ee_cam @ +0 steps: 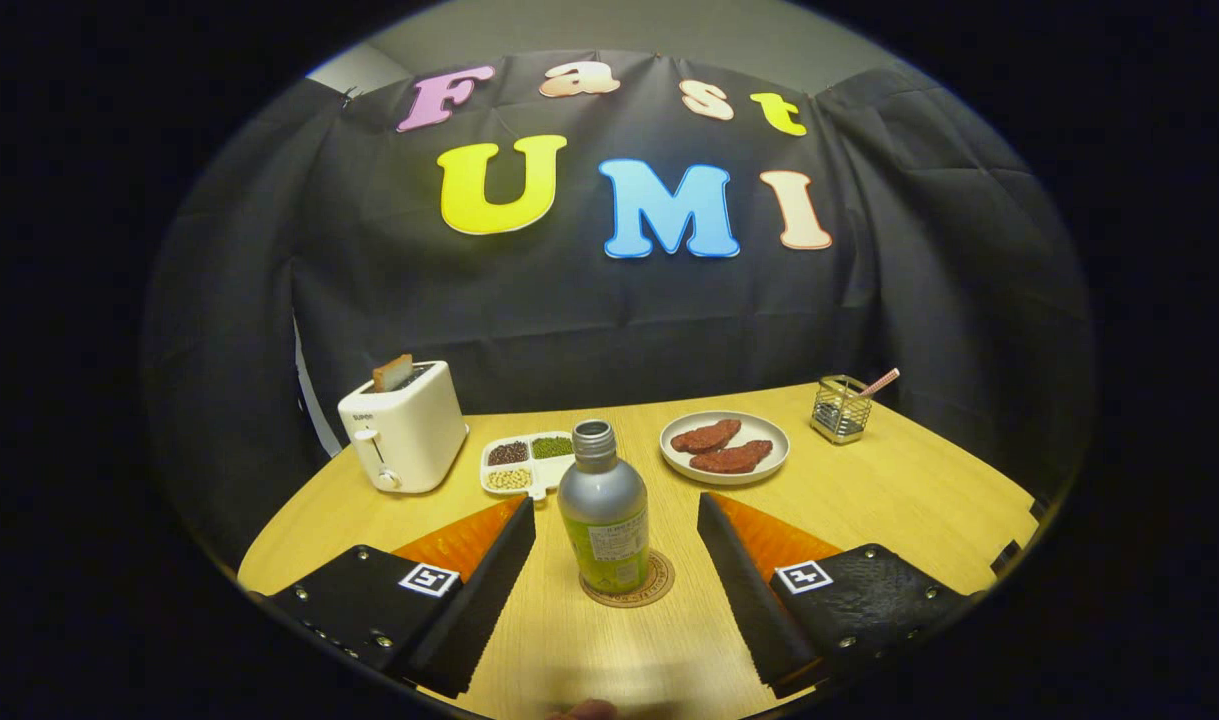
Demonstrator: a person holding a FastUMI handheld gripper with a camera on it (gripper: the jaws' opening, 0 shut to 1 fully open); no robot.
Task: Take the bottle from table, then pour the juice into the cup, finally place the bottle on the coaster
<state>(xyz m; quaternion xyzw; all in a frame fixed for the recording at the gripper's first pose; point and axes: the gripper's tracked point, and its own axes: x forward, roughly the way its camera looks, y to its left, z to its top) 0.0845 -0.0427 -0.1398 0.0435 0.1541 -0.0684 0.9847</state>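
A silver bottle (603,510) with a green label and no cap stands upright on a round cork coaster (631,585) on the wooden table (899,490). My gripper (616,515) is open, its two fingers spread wide to either side of the bottle with clear gaps, touching nothing. The bottle sits between the fingertips, level with them.
Beyond the bottle lie a white divided tray of beans (527,463) and a plate with two pieces of meat (724,447). A white toaster (401,424) with toast stands at the back left, a wire holder with a straw (841,407) at the back right. Black cloth walls the booth.
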